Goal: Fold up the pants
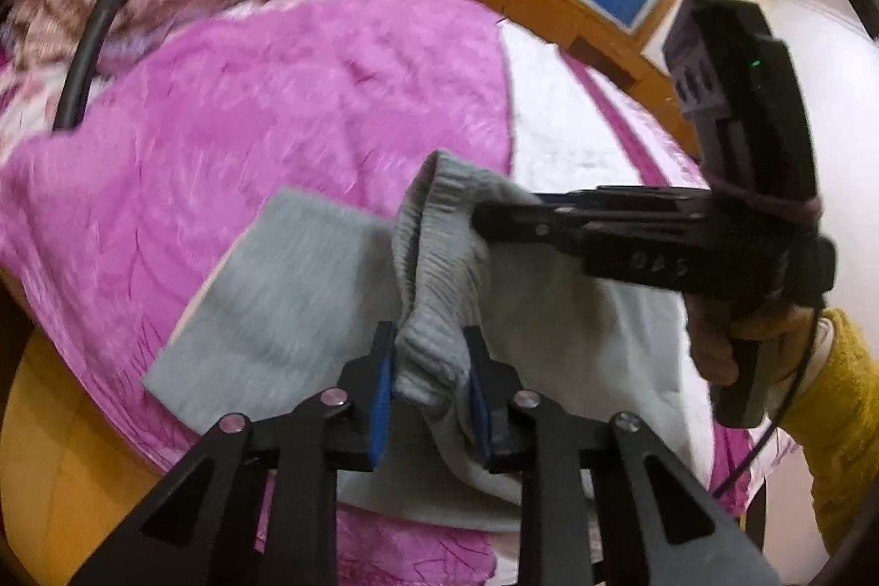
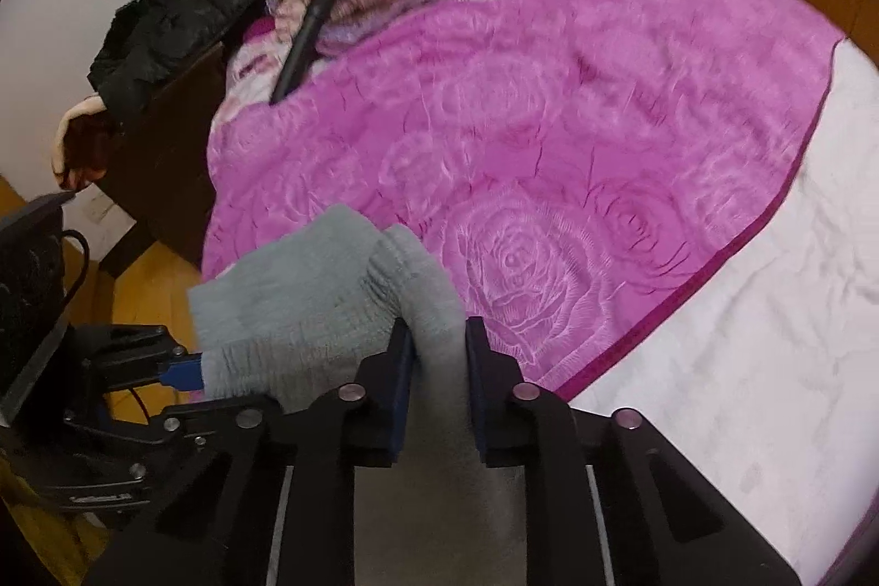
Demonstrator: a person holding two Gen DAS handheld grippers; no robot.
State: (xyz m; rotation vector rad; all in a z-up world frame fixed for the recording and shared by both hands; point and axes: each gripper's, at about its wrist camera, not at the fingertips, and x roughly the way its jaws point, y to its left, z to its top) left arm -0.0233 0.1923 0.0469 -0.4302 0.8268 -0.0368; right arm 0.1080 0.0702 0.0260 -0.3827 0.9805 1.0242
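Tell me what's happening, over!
Left gripper shut on grey pants. Right gripper shut on same waistband. Pants lifted over pink blanket. Nothing blocking.

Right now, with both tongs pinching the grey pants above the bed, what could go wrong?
1. The left tongs hold only the bunched ribbed waistband of the soft grey knit pants; it could slip out.
2. The right tongs grip close by, so the fold may land uneven on the embossed magenta rose blanket.

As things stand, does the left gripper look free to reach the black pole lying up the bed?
Probably not: the left gripper is shut on the grey pants, and the black pole lies far across the purple blanket.
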